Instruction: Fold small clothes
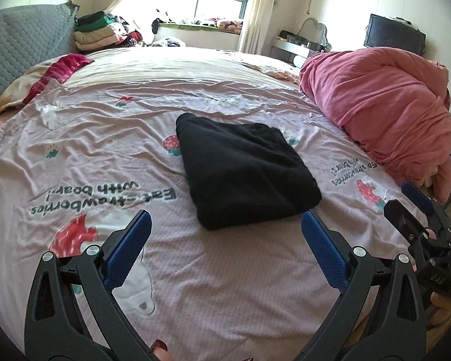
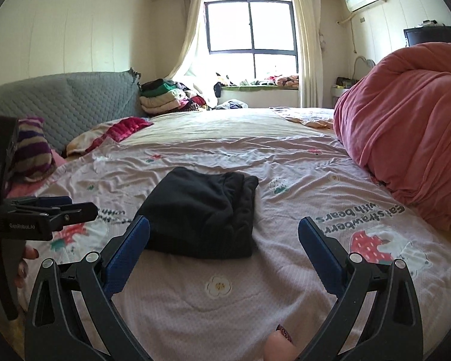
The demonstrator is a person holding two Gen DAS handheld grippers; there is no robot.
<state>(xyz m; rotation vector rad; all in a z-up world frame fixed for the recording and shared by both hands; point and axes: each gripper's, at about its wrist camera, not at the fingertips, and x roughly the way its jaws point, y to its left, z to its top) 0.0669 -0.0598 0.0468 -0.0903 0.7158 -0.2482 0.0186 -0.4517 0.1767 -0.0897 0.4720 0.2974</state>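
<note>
Clearance ahead of both tongs is good. The left tongs [image 1: 225,225] stand with jaws wide apart and nothing between them; the right tongs [image 2: 224,231] likewise stand apart and empty. The folded black garment [image 1: 243,174] lies flat on the bed sheet [image 1: 225,285], just beyond the tips of the left tongs and slightly toward their right finger. Seen from the right wrist, the same garment [image 2: 201,210] sits just past the left finger, whose tip overlaps its near corner; contact cannot be confirmed. Bare sheet surrounds the garment on all sides, with wrinkles beyond it.

To the right of both tongs, a heaped pink duvet [image 1: 381,102] bounds the open area, well apart from the garment. Far ahead and left, a grey quilted headboard [image 2: 63,99] and a pile of folded clothes [image 2: 165,96] mark the far edge.

The right tongs appear at the right rim of the left wrist view, partly cut off. A fingertip with a red nail [image 1: 159,347] shows at the bottom edge. The duvet hides the bed's right edge.
</note>
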